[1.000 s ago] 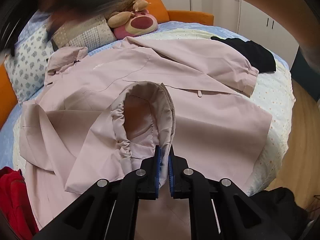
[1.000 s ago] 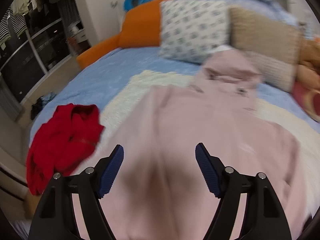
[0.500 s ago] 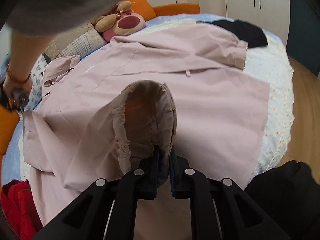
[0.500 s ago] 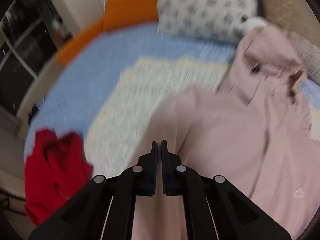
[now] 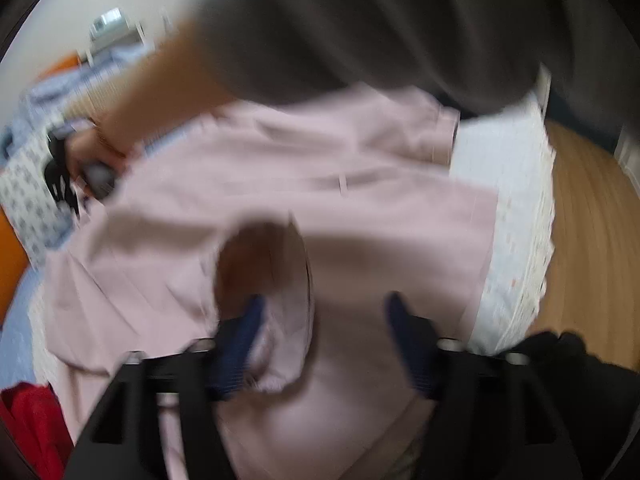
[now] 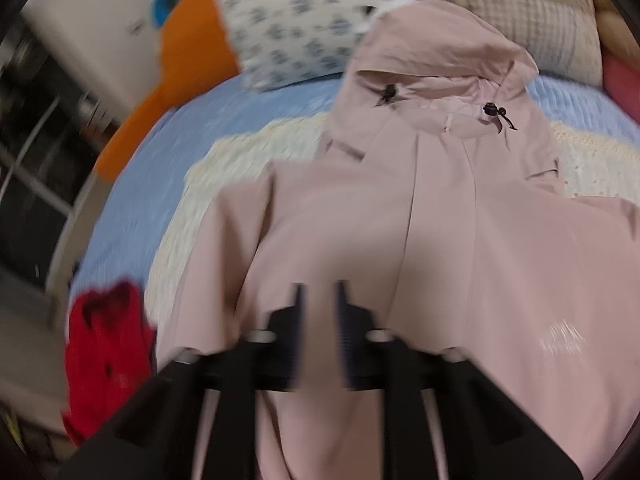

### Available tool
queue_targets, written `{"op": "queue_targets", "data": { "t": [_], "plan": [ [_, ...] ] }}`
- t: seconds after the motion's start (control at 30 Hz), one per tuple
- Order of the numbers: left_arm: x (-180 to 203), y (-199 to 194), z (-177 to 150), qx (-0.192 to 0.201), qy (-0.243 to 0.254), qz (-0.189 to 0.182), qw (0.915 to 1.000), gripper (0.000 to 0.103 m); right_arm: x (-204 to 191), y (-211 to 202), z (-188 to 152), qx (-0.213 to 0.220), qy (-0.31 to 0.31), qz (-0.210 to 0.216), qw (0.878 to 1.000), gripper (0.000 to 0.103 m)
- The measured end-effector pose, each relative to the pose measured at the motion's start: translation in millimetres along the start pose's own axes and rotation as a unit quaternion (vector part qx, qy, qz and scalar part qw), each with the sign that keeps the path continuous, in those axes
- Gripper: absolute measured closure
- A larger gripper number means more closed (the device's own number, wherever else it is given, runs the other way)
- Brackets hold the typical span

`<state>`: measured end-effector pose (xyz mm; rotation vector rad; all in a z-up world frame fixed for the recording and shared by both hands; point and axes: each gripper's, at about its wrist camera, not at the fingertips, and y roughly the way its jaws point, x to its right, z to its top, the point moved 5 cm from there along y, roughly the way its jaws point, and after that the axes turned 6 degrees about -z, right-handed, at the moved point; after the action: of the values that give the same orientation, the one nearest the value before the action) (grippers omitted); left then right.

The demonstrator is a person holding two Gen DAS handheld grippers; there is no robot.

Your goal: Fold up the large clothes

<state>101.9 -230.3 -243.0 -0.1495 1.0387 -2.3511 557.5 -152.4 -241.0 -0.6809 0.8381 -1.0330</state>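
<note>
Bed [image 6: 168, 168] | pink jacket [image 5: 360, 208] spread flat across it | left gripper [image 5: 324, 344] fingers wide apart, cuff [image 5: 276, 320] lying loose between | right gripper [image 6: 318, 320] fingers narrowly parted, holding nothing | advice: smooth the sleeve before folding.

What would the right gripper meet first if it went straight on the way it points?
Most likely the pink jacket: the right gripper points at its back panel below the hood, though blur leaves depth unclear.

We see a pale pink jacket [image 6: 460, 240] with black toggles, a red garment [image 6: 106, 344], an orange cushion [image 6: 188, 52], a white pillow [image 6: 296, 20] printed in blue-grey (small repeated motifs), a light blue sheet [image 6: 160, 168], and dark blue gripper pads [image 5: 240, 340].
</note>
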Motion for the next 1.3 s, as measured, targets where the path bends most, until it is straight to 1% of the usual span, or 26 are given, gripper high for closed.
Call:
{"op": "queue_targets", "data": {
  "t": [0.03,0.07,0.1,0.17,0.27,0.3,0.4,0.47,0.5,0.6,0.73,0.77,0.8,0.83,0.87,0.9,0.93,0.97,1.0,1.03,1.07,1.1,1.13,1.17,1.23,1.3],
  "plan": [
    [-1,-7,2,0.017,-0.001,-0.002,0.9998,0.009,-8,-21,-16,0.006,-0.032,-0.006,0.999,0.045],
    [-4,-16,5,0.036,-0.007,-0.004,0.9993,0.009,-14,-39,-27,0.016,-0.053,-0.009,0.998,0.032],
    [-10,-25,7,0.048,-0.018,-0.003,0.9987,0.009,-20,-63,-43,0.027,-0.075,-0.007,0.997,0.029],
    [-25,-40,9,0.062,-0.054,-0.02,0.9964,0.009,-30,-111,-78,0.039,-0.116,0.002,0.993,0.029],
    [-61,-74,9,0.083,-0.125,-0.051,0.9874,0.009,-32,-195,-140,0.079,-0.157,0.001,0.985,0.022],
    [-73,-81,8,0.085,-0.137,-0.048,0.9857,0.008,-29,-220,-163,0.092,-0.163,-0.002,0.982,0.021],
    [-128,-103,8,0.077,-0.166,0.026,0.9828,0.007,-20,-270,-231,0.124,-0.184,-0.016,0.975,0.021],
    [-178,-103,12,0.06,-0.196,0.073,0.976,0.007,-16,-280,-273,0.138,-0.209,-0.036,0.967,0.021],
    [-193,-101,13,0.059,-0.207,0.077,0.9735,0.007,-16,-277,-291,0.138,-0.226,-0.051,0.963,0.021],
    [-258,-74,16,0.04,-0.271,0.091,0.9573,0.007,-21,-249,-342,0.117,-0.302,-0.092,0.942,0.023],
    [-326,-25,-2,0.002,-0.372,0.099,0.923,0.007,-31,-202,-363,0.099,-0.371,-0.13,0.914,0.035],
    [-338,-15,-7,-0.005,-0.388,0.107,0.9155,0.007,-33,-189,-361,0.1,-0.385,-0.139,0.907,0.036],
    [-344,-8,-10,-0.007,-0.396,0.109,0.9118,0.007,-35,-179,-360,0.098,-0.393,-0.136,0.904,0.038],
    [-354,2,-15,-0.01,-0.407,0.112,0.9065,0.007,-39,-167,-358,0.088,-0.399,-0.125,0.904,0.04],
    [-362,8,-20,-0.011,-0.412,0.117,0.9036,0.007,-40,-157,-356,0.078,-0.403,-0.118,0.904,0.055],
    [-367,15,-24,-0.011,-0.419,0.116,0.9006,0.007,-41,-149,-352,0.066,-0.402,-0.112,0.906,0.074],
    [-371,20,-26,-0.01,-0.426,0.113,0.8975,0.007,-41,-146,-345,0.059,-0.386,-0.093,0.916,0.088],
    [-374,23,-27,-0.008,-0.431,0.113,0.8951,0.007,-41,-151,-339,0.062,-0.363,-0.07,0.927,0.094],
    [-377,26,-28,-0.005,-0.437,0.111,0.8925,0.007,-38,-165,-328,0.077,-0.316,-0.037,0.945,0.094],
    [-380,27,-27,-0.003,-0.44,0.11,0.8913,0.007,-36,-176,-322,0.088,-0.28,-0.017,0.956,0.094],
    [-380,29,-25,-0.004,-0.439,0.113,0.8914,0.007,-27,-197,-312,0.104,-0.223,0.026,0.969,0.094],
    [-383,32,-22,-0.005,-0.433,0.117,0.8936,0.007,-18,-218,-306,0.12,-0.175,0.07,0.975,0.094],
    [-383,35,-18,-0.009,-0.426,0.121,0.8965,0.007,-9,-238,-305,0.136,-0.139,0.11,0.975,0.094],
    [-382,38,-14,-0.016,-0.414,0.129,0.901,0.007,-2,-250,-307,0.144,-0.122,0.13,0.973,0.094],
    [-379,48,-9,-0.037,-0.393,0.137,0.9084,0.007,15,-263,-319,0.154,-0.087,0.139,0.974,0.094],
    [-379,62,-9,-0.057,-0.386,0.142,0.9097,0.007,38,-253,-334,0.141,-0.048,0.126,0.981,0.094]
  ]
}}
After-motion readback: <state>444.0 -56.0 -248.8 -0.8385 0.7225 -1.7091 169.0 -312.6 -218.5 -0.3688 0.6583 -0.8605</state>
